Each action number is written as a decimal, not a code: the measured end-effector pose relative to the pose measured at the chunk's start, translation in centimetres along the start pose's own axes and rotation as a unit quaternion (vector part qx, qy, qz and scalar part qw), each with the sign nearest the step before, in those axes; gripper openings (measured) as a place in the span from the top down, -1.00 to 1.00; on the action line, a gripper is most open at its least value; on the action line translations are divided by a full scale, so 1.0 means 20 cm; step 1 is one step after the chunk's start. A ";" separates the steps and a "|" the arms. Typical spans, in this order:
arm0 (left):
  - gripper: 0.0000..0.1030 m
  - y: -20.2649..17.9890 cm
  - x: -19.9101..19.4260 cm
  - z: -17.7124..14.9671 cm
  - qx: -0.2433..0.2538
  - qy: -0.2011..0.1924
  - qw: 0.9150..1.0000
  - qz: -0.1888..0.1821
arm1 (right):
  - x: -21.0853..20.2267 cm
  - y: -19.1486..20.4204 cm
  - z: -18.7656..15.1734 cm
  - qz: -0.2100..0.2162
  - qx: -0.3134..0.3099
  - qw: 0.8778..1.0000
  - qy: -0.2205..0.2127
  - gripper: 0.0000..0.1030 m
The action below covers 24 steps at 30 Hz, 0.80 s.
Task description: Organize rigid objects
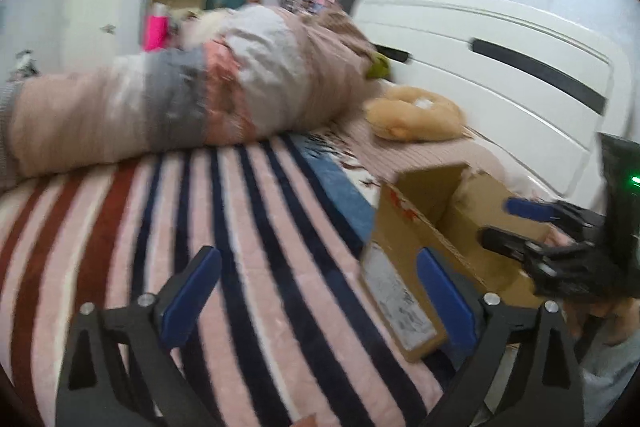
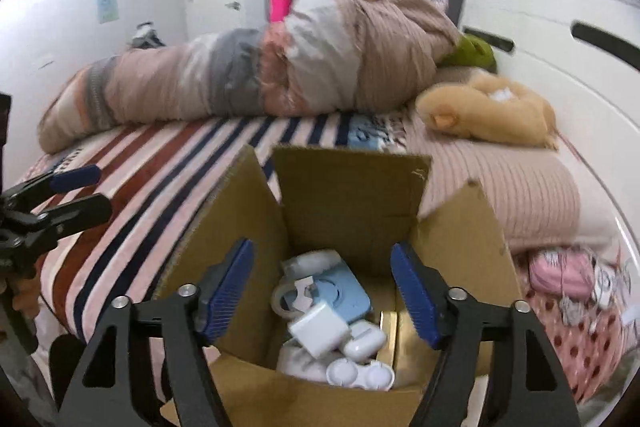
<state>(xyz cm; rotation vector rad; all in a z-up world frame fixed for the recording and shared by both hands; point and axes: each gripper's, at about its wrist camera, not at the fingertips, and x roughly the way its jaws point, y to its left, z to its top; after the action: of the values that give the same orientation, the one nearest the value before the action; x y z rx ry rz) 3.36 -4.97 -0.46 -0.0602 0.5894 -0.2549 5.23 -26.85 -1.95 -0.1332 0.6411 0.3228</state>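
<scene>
A bedroom bed, its striped blanket (image 1: 248,227) bare beneath the left gripper (image 1: 320,299), whose fingers are spread and empty. To the right, the cardboard box (image 2: 352,195) already holds a charger (image 2: 318,333) and earbud case (image 2: 362,343); the right gripper (image 2: 324,295), parted and empty, hovers over it and should descend straight between the flaps.

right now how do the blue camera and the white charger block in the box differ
The blue camera is pale blue, wider and flatter, lying nearer the far wall of the cardboard box. The white charger block is plain white, smaller and blockier, sitting tilted partly on top of the camera's near edge. Both lie loose in the box, gripped by neither hand-held gripper.
</scene>
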 end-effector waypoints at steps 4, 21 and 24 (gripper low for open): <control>-0.90 0.03 -0.06 0.01 -0.022 -0.012 0.998 0.051 | -0.15 0.07 0.02 0.050 -0.073 0.991 -0.099 -0.97; -0.90 0.08 -0.06 -0.02 -0.032 -0.012 0.992 0.121 | -0.18 0.09 -0.02 0.127 -0.062 0.983 -0.121 -1.00; -0.90 0.08 -0.07 -0.02 -0.031 -0.011 0.992 0.120 | -0.18 0.08 -0.03 0.124 -0.059 0.984 -0.117 -1.00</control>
<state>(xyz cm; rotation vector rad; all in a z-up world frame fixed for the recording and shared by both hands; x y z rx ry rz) 2.41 -3.07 -0.29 -0.0525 0.5771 -0.0030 1.69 -26.40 -0.36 -0.1272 0.4052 0.6082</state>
